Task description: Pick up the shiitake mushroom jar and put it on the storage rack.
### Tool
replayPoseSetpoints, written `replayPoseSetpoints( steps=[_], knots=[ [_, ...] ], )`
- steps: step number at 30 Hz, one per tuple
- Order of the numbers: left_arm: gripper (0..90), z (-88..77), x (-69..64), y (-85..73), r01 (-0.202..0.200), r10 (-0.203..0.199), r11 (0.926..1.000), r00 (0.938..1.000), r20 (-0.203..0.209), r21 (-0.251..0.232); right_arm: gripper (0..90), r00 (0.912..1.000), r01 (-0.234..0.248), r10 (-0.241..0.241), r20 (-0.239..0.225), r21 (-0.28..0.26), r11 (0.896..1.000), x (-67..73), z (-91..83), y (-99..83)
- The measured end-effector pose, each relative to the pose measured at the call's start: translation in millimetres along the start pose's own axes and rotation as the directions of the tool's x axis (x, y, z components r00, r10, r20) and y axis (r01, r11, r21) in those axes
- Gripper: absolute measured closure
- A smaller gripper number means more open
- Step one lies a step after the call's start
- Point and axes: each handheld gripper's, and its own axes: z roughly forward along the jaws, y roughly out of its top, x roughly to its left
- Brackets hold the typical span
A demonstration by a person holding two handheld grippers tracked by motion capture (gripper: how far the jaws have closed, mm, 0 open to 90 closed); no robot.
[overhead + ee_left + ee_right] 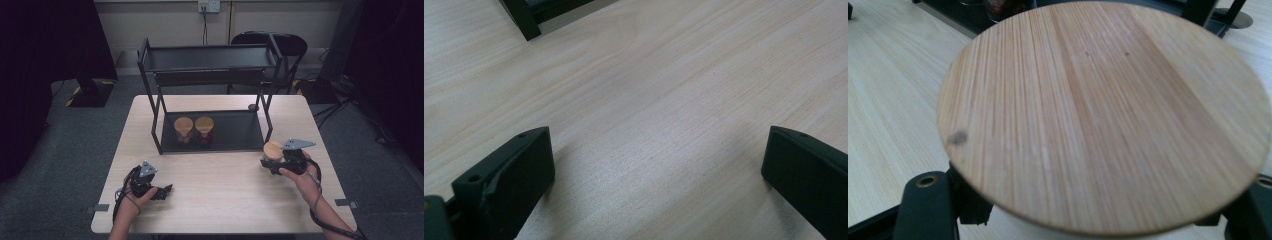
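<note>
Item in hand: a jar with a round bamboo lid (273, 149), held in the right claw (272, 162) just off the front right foot of the black rack (210, 59), at about 4 o'clock from the centre of the worktop (220, 190). In the right gripper view the lid (1103, 115) sits directly above both jaws, which are closed in narrow against the pale body beneath it; the grip is on the body under the rim, not on the lid.

Two matching jars (183, 129) (204, 128) stand touching side by side on the rack's lower shelf, at about 12 o'clock from worktop centre.

Left claw (162, 192): resting low over the worktop at about 8 o'clock, jaws spread wide, nothing between them; the left gripper view confirms bare worktop (664, 100) between the pads.

Handling assessment: the body looks like glass or ceramic, so rigid, smooth and breakable; likely moderate in weight, contents not discernible. A smooth wall may slip under hard pads. The lid appears only seated, so it should not be used as a lifting point. Judged best hold: across the body just below the lid, kept upright, set down gently clear of the rack post.
</note>
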Motion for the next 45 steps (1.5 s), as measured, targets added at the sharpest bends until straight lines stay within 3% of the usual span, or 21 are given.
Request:
replayPoseSetpoints(
  steps=[15, 45],
  knots=[
    [0.2, 0.0, 0.0, 0.0, 0.000, 0.000, 1.0000, 1.0000, 0.000, 0.000, 25.4, 0.9999, -0.007, 0.007, -0.012, -0.005, 1.000, 3.5, 15.0, 16.2],
    [0.2, -0.2, 0.3, -0.1, -0.002, 0.002, 1.0000, 1.0000, 0.002, 0.001, 25.5, 0.9990, 0.023, -0.023, -0.038, 0.018, 1.000, 18.6, 57.4, 42.8]
  ],
)
